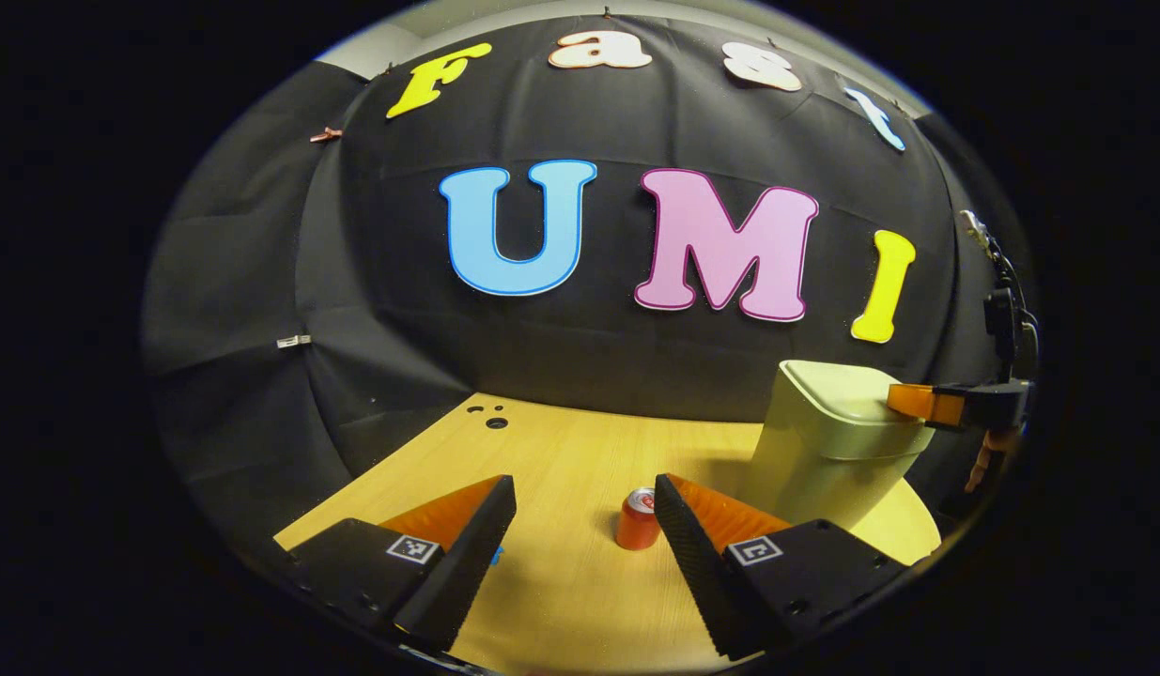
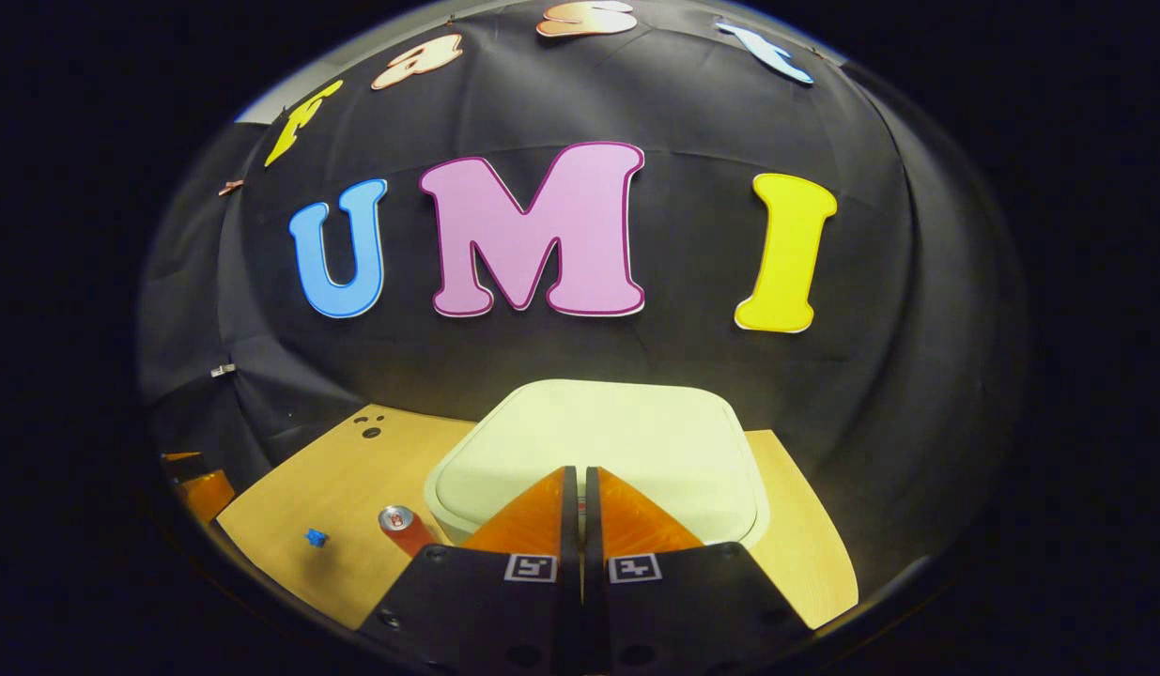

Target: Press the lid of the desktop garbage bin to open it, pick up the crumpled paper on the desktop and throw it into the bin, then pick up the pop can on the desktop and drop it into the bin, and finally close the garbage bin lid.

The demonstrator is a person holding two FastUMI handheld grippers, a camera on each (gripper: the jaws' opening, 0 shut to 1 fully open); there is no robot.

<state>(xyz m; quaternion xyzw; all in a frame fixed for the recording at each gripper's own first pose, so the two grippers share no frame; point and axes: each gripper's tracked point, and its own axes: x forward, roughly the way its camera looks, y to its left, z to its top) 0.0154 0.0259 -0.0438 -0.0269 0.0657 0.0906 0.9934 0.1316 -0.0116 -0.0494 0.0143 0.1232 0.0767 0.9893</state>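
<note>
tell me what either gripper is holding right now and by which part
Nothing is held. The left gripper is open above the table; the right gripper is shut over the pale green plastic bin lid.

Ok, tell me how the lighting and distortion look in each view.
Left gripper view: fisheye bows the table edge; light falls warm on the bin, and the pop can stays sharp. Right gripper view: the bin lid is brightly lit, the surroundings fall dark, and the right gripper looks slightly soft up close.
</note>
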